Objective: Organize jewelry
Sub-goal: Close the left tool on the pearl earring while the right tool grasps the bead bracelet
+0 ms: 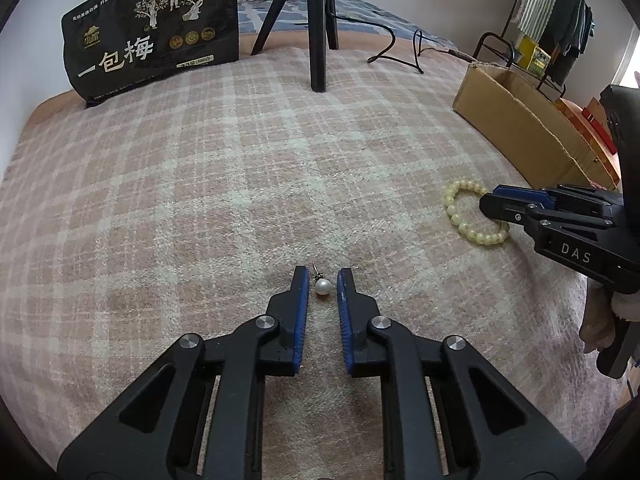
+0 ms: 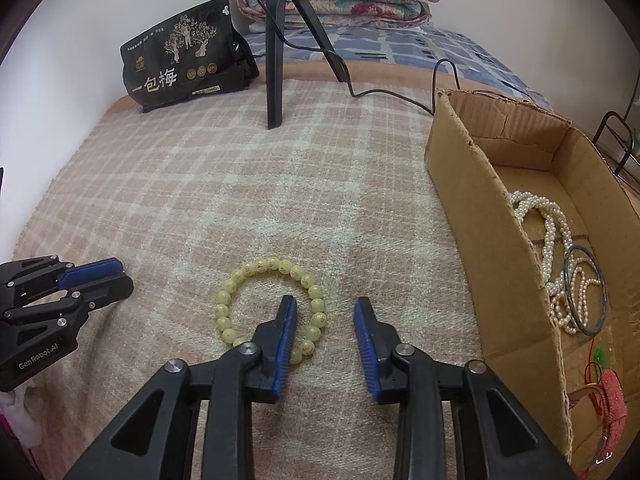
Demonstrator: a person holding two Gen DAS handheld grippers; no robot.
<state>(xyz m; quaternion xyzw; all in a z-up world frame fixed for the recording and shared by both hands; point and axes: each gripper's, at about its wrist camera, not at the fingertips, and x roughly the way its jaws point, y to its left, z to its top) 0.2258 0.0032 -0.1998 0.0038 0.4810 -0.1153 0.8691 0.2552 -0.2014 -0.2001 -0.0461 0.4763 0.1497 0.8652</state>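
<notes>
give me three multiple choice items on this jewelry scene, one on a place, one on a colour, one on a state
1. Where is the pearl earring?
A. in the box
B. between the left gripper's fingers
C. on the bag

2. What colour are the bracelet's beads?
A. pale yellow
B. red
C. black

3. How does the right gripper stand at the bracelet?
A. shut on nothing, far away
B. open, one finger inside the ring
C. lifting it into the box

Answers: 1 B, it lies on the blanket between the pads. 2 A, cream-yellow beads. 3 B, a beaded side lies in the gap, untouched by the far pad.
</notes>
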